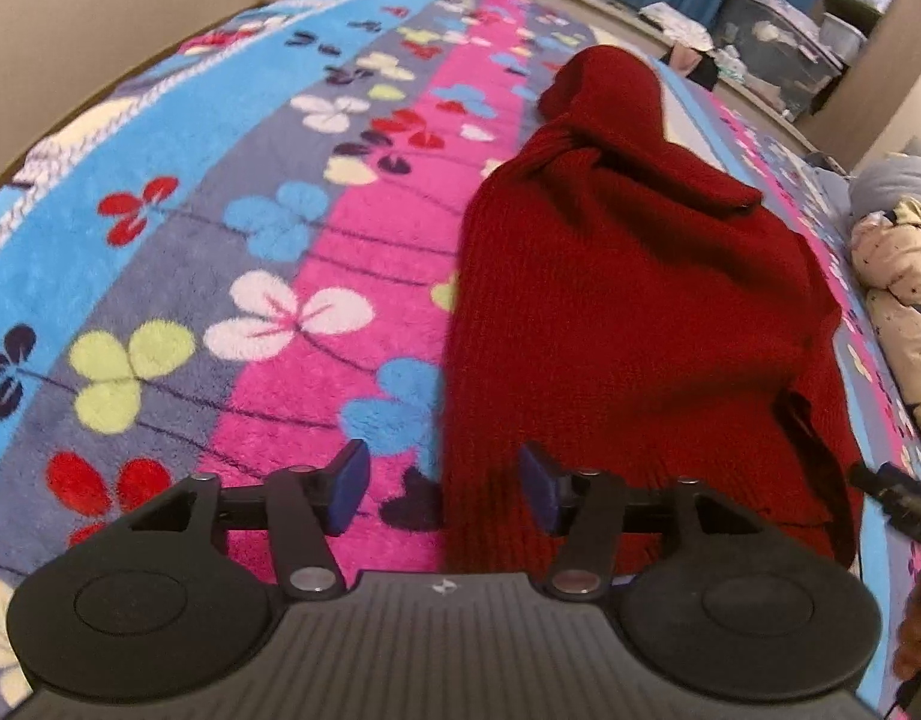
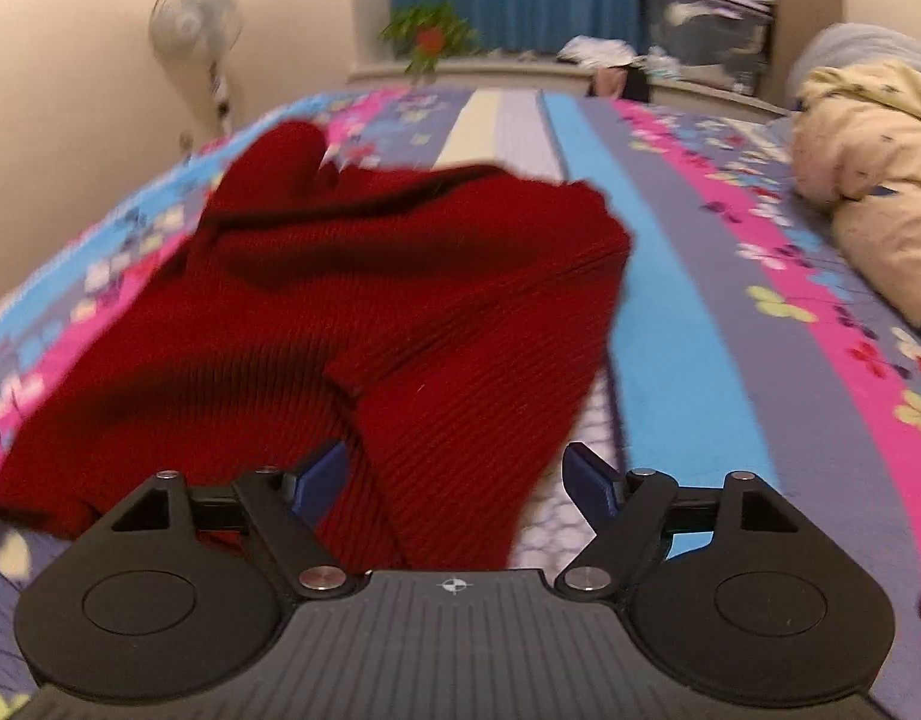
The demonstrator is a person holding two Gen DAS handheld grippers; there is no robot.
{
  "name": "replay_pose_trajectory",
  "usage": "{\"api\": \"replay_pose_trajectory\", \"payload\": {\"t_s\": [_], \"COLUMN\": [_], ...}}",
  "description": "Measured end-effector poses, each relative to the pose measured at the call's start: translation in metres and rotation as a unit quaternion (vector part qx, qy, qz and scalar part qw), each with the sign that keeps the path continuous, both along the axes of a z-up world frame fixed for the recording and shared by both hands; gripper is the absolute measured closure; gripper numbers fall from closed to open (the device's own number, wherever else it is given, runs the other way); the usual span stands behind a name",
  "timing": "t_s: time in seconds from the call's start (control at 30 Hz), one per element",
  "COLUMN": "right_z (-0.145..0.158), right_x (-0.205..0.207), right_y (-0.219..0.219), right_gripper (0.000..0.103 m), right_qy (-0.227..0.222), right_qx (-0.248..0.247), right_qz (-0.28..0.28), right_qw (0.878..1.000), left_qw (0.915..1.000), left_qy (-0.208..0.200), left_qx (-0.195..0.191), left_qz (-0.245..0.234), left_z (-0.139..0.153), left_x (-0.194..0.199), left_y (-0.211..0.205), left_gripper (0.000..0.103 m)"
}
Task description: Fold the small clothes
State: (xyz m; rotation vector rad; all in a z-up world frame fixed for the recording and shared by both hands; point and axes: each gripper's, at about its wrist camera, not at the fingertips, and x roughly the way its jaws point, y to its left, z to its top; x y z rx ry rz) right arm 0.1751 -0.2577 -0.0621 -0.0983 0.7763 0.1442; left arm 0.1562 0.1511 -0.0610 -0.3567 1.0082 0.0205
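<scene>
Both jaws stand wide apart, gripping nothing. The left hand-held gripper straddles the red sweater hem; the right hand-held gripper hovers over its sleeve. The sweater stretches toward twelve o'clock across the flowered bed. A grey bin of clutter sits at one o'clock.

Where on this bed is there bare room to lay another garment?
Left of the red sweater, the flowered blanket lies bare toward the wall. A narrower bare strip runs between the sweater and the cream quilt. Crowded: the window ledge beyond.

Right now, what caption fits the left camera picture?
Open left gripper at the red sweater's near edge on a flowery blanket.
</scene>
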Motion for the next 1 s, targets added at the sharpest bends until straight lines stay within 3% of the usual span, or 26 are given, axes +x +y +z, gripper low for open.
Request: {"api": "replay_pose_trajectory", "payload": {"t_s": [0.2, 0.33, 0.43, 0.5, 0.57, 0.6, 0.63, 0.7, 0.83, 1.0], "right_z": [-0.033, -0.035, -0.034, -0.032, -0.024, -0.019, -0.014, -0.004, 0.018, 0.043], "right_x": [0.017, 0.025, 0.031, 0.03, 0.027, 0.023, 0.018, 0.005, -0.033, -0.088], "right_y": [0.026, 0.016, -0.007, -0.022, -0.033, -0.041, -0.05, -0.071, -0.102, -0.122], "right_gripper": [0.017, 0.023, 0.038, 0.065, 0.085, 0.087, 0.089, 0.096, 0.096, 0.097], "right_qy": [0.003, -0.009, 0.011, 0.02, 0.015, 0.014, 0.014, 0.014, -0.007, -0.021], "right_qx": [-0.085, -0.083, -0.037, 0.0, 0.02, 0.039, 0.064, 0.109, 0.162, 0.21], "right_qz": [0.038, -0.004, -0.051, -0.069, -0.09, -0.108, -0.124, -0.151, -0.186, -0.191], "right_qw": [0.996, 0.996, 0.998, 0.997, 0.996, 0.993, 0.99, 0.982, 0.969, 0.959], "left_qw": [0.9985, 0.9996, 1.0, 0.9999, 0.9998, 0.9997, 0.9995, 0.9989, 0.9966, 0.9936], "left_qy": [0.018, 0.015, 0.006, 0.003, -0.001, -0.002, -0.002, -0.015, -0.045, -0.078], "left_qx": [-0.048, -0.021, 0.002, 0.008, 0.012, 0.008, -0.007, -0.002, -0.008, -0.059], "left_qz": [0.018, 0.008, -0.002, -0.008, -0.015, -0.022, -0.031, -0.044, -0.069, -0.055], "left_z": [-0.02, -0.026, -0.025, -0.025, -0.024, -0.023, -0.022, -0.014, 0.007, 0.037], "left_x": [0.017, 0.026, 0.026, 0.026, 0.024, 0.023, 0.021, 0.011, -0.014, -0.056], "left_y": [0.0, -0.016, -0.025, -0.027, -0.028, -0.028, -0.027, -0.031, -0.036, -0.021], "left_gripper": [0.038, 0.033, 0.032, 0.034, 0.048, 0.073, 0.087, 0.094, 0.096, 0.097]}}
